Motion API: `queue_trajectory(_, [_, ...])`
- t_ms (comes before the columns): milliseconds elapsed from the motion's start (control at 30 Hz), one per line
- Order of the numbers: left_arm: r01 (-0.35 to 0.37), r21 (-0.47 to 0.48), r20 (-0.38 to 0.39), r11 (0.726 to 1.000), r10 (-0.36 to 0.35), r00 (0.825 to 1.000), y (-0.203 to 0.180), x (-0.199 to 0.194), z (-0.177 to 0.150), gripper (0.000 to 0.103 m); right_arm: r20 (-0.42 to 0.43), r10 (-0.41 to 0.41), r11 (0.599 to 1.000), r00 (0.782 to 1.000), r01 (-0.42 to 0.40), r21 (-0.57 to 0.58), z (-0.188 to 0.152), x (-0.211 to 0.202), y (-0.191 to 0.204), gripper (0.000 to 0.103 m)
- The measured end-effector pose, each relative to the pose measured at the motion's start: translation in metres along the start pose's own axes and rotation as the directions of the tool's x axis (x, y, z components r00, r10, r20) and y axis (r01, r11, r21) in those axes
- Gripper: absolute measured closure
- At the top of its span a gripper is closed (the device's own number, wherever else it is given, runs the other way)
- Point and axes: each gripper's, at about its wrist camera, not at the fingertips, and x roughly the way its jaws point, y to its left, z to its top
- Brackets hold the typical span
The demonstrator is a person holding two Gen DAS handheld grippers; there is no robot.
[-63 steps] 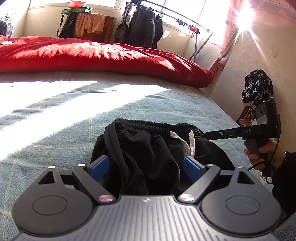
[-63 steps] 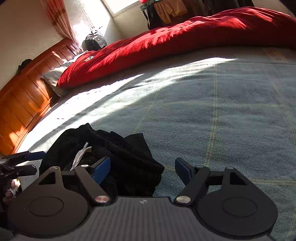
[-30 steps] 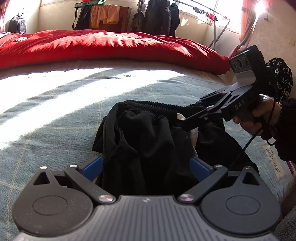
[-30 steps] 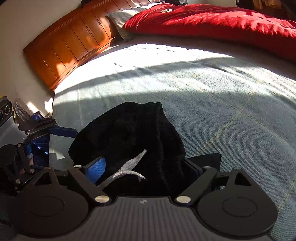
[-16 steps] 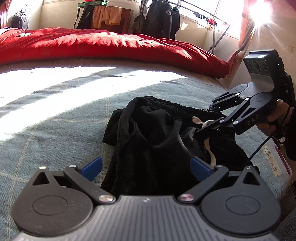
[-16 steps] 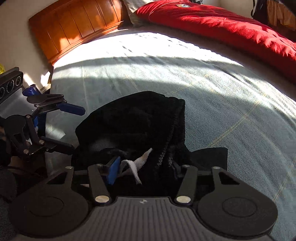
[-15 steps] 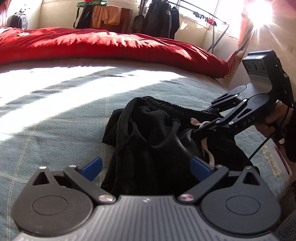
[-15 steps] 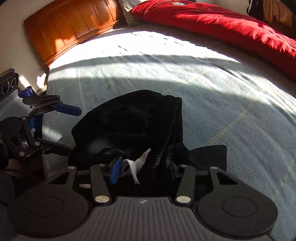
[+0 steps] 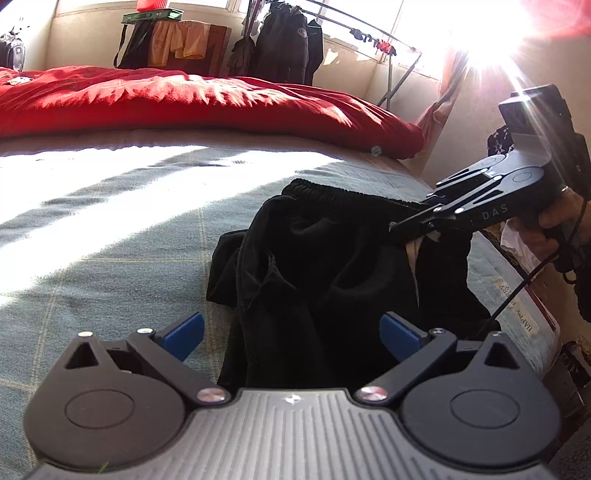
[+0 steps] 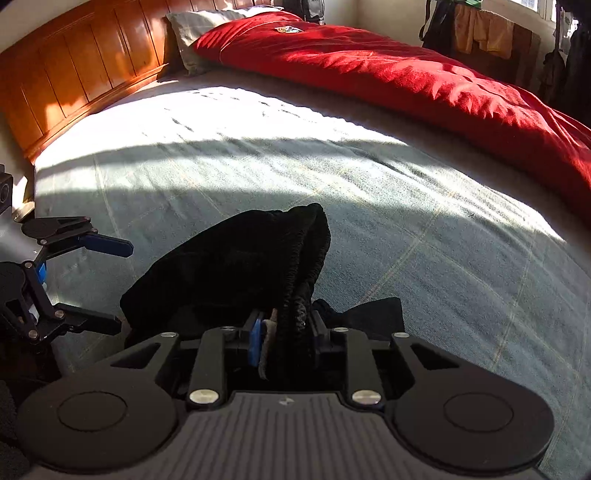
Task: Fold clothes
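Black shorts (image 9: 314, 266) with an elastic waistband and a pale drawstring lie crumpled on the grey-green bed sheet (image 9: 110, 236). My right gripper (image 10: 284, 332) is shut on the waistband of the shorts (image 10: 236, 266), lifting it off the sheet; in the left wrist view the right gripper (image 9: 402, 229) pinches the band at the right. My left gripper (image 9: 291, 328) stands open just before the near part of the shorts, blue pads (image 9: 184, 330) apart. The left gripper (image 10: 110, 280) also shows open at the left of the right wrist view.
A red duvet (image 9: 184, 99) runs along the bed's far side. A wooden headboard (image 10: 74, 66) and a pillow (image 10: 207, 22) are at the head. A rack of hanging clothes (image 9: 284, 40) stands by the window. The bed's edge (image 9: 524, 306) is at the right.
My right gripper has closed from nearly shut to fully shut on the waistband and raised it. The shorts have been pulled up and to the right. My left gripper stays open.
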Motion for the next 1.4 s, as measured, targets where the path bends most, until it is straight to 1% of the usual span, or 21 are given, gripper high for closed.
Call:
queue_trajectory(67, [0.012,0.000,-0.001,1.000,-0.012,1.000,0.002,-0.001,-0.002,0.002,-0.023,0.028,0.999,0.999,-0.027,0.032,0.001,0.012,-0.004,0.056])
queue_trajectory(167, [0.010,-0.014,0.001,1.000,-0.010,1.000,0.006,-0.005,-0.007,0.002,-0.045,0.071,0.993,0.996,-0.066,0.099,0.003,0.030,-0.017,0.050])
queue_trajectory(200, [0.009,-0.024,0.004,1.000,-0.008,1.000,0.008,-0.007,-0.008,0.002,-0.049,0.086,0.989,0.995,-0.080,0.123,0.004,0.036,-0.023,0.048])
queue_trajectory(233, [0.006,-0.033,0.006,0.999,-0.006,1.000,0.010,-0.009,-0.010,0.002,-0.053,0.102,0.985,0.993,-0.094,0.147,0.005,0.041,-0.030,0.043])
queue_trajectory(267, [0.004,-0.041,0.009,0.999,-0.004,1.000,0.011,-0.010,-0.012,0.002,-0.055,0.119,0.979,0.991,-0.108,0.171,0.005,0.047,-0.036,0.042])
queue_trajectory(333, [-0.002,-0.057,0.010,0.998,0.003,1.000,0.013,-0.012,-0.014,0.002,-0.062,0.159,0.966,0.985,-0.142,0.216,0.005,0.061,-0.049,0.042])
queue_trajectory(400, [-0.015,-0.070,0.009,0.997,0.016,1.000,0.014,-0.013,-0.017,0.002,-0.049,0.216,0.940,0.975,-0.194,0.279,0.005,0.072,-0.060,0.042])
queue_trajectory(433, [-0.022,-0.076,0.008,0.997,0.023,1.000,0.013,-0.013,-0.018,0.002,-0.044,0.231,0.933,0.972,-0.209,0.292,0.005,0.075,-0.061,0.043])
queue_trajectory(467, [-0.029,-0.081,0.006,0.996,0.030,1.000,0.013,-0.013,-0.019,0.002,-0.041,0.238,0.931,0.970,-0.216,0.294,0.006,0.076,-0.061,0.052])
queue_trajectory(500, [-0.036,-0.086,0.005,0.996,0.036,0.999,0.012,-0.014,-0.020,0.002,-0.047,0.225,0.941,0.973,-0.205,0.269,0.006,0.074,-0.057,0.057])
queue_trajectory(533, [-0.039,-0.090,0.004,0.995,0.039,0.999,0.012,-0.013,-0.021,0.002,-0.056,0.201,0.956,0.978,-0.183,0.231,0.007,0.071,-0.051,0.067])
queue_trajectory(567, [-0.041,-0.094,0.002,0.995,0.041,0.999,0.011,-0.013,-0.022,0.002,-0.060,0.167,0.972,0.984,-0.154,0.180,0.008,0.066,-0.043,0.072])
queue_trajectory(633, [-0.048,-0.098,-0.004,0.994,0.048,0.999,0.009,-0.011,-0.023,0.002,-0.051,0.077,0.995,0.996,-0.074,0.070,0.008,0.054,-0.026,0.077])
queue_trajectory(700, [-0.056,-0.097,-0.009,0.994,0.055,0.998,0.006,-0.007,-0.021,0.002,-0.027,-0.031,0.999,0.999,0.030,-0.034,0.010,0.040,-0.011,0.080])
queue_trajectory(733, [-0.057,-0.096,-0.009,0.994,0.057,0.998,0.005,-0.005,-0.019,0.002,-0.013,-0.071,0.996,0.997,0.070,-0.047,0.010,0.034,-0.013,0.081])
queue_trajectory(833, [-0.060,-0.086,-0.005,0.995,0.060,0.998,-0.002,0.000,-0.013,0.002,0.025,-0.170,0.985,0.985,0.171,-0.028,0.009,0.018,-0.031,0.081])
queue_trajectory(933, [-0.062,-0.067,0.005,0.996,0.063,0.998,-0.011,0.002,-0.008,0.002,0.062,-0.268,0.963,0.961,0.269,-0.005,0.008,0.001,-0.049,0.081])
queue_trajectory(1067, [-0.068,-0.054,0.004,0.996,0.068,0.998,-0.020,0.005,-0.004,0.002,0.095,-0.391,0.920,0.916,0.389,0.040,0.004,-0.019,-0.077,0.081])
queue_trajectory(1200, [-0.083,-0.047,-0.016,0.995,0.082,0.997,-0.026,0.012,-0.001,0.002,0.067,-0.489,0.868,0.870,0.478,0.133,-0.011,-0.028,-0.122,0.081])
queue_trajectory(1367, [-0.081,-0.032,-0.033,0.996,0.080,0.996,-0.035,0.022,0.005,0.002,0.004,-0.595,0.780,0.804,0.576,0.243,-0.033,-0.038,-0.177,0.081])
queue_trajectory(1400, [-0.078,-0.026,-0.036,0.997,0.077,0.996,-0.037,0.024,0.006,0.002,-0.016,-0.605,0.764,0.796,0.586,0.269,-0.039,-0.039,-0.188,0.081])
